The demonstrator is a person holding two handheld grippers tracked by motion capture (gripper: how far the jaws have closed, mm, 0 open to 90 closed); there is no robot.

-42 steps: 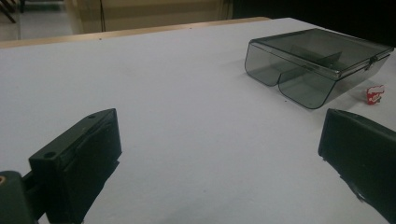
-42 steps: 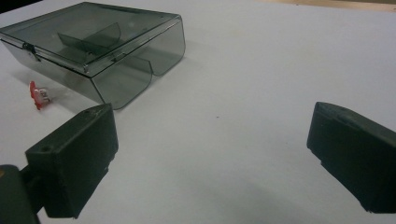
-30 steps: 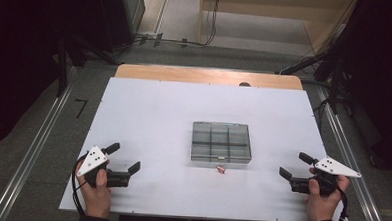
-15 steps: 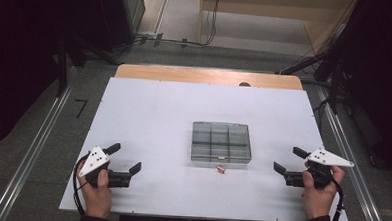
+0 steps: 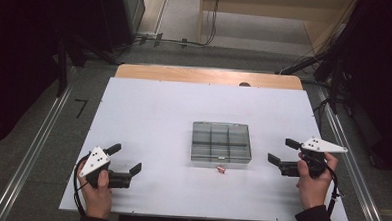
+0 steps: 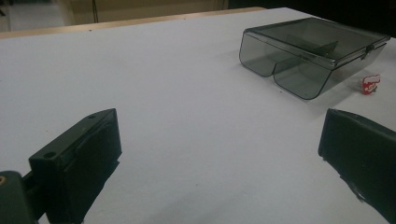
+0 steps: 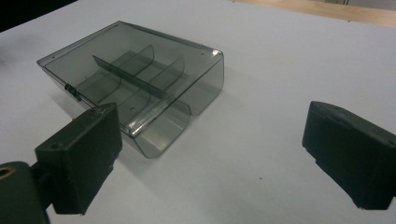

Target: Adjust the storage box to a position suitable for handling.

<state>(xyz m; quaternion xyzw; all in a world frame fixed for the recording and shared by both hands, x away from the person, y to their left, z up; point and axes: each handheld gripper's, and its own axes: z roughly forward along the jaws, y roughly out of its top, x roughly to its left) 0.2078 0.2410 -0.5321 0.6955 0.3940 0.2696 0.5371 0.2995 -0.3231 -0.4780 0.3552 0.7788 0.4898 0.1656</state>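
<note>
Approach step: right gripper [image 5: 278, 151] wide open, empty, at 3 o'clock of the closed compartment box [image 5: 221, 142] mid-table, left gripper [image 5: 127, 159] open, empty; next, close in on box.

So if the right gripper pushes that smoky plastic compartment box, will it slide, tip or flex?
The compartment box looks stiff: thin hard walls with moulded dividers. It seems empty, so probably light. Low and flat on the smooth white table, it would likely slide rather than tip, perhaps skidding toward the small red item.
</note>
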